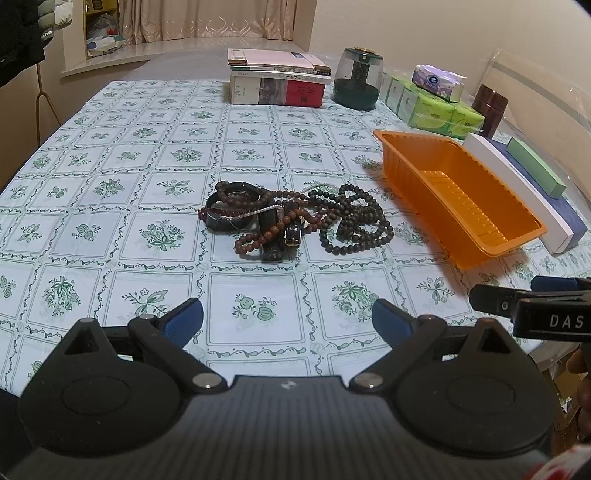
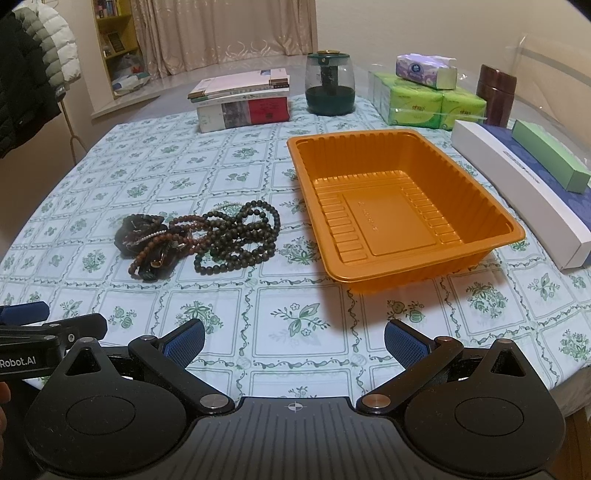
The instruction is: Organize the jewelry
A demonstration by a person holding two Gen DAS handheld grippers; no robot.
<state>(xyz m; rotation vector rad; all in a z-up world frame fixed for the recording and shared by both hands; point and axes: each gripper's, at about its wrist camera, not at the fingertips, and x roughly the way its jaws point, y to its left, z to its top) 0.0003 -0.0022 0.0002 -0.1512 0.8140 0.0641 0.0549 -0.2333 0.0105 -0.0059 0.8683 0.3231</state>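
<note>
1. Round table point(image 1: 110, 280) under a pale tablecloth point(image 2: 207, 295) printed with green floral squares; cream curtains point(image 1: 207, 18) and a bay sill behind, a yellow shelf point(image 2: 114, 33) at the far left, padded jackets point(image 2: 33, 59) hanging beside it.
2. At the far edge: stacked books point(image 1: 277, 79), a dark green jar point(image 1: 357, 79), green tissue packs point(image 2: 424, 101) with a purple pack point(image 2: 424, 70) on top, a brown canister point(image 2: 496, 94).
3. At the right: long white and blue box point(image 2: 517, 192) with a green box point(image 2: 550, 155) on top.
4. Jewelry pile point(image 1: 295, 221) mid-table: tangled brown and near-black bead strands, a black bangle point(image 1: 231, 208), a thin pearl-like strand, dark watch straps.
5. Orange ribbed tray point(image 2: 491, 206) just right of the pile, not touching, nothing inside.
6. Left gripper point(image 1: 287, 317) spread wide, hovering at the near edge, holding nothing.
7. Right gripper point(image 2: 294, 338) likewise spread wide, holding nothing, facing the tray.
</note>
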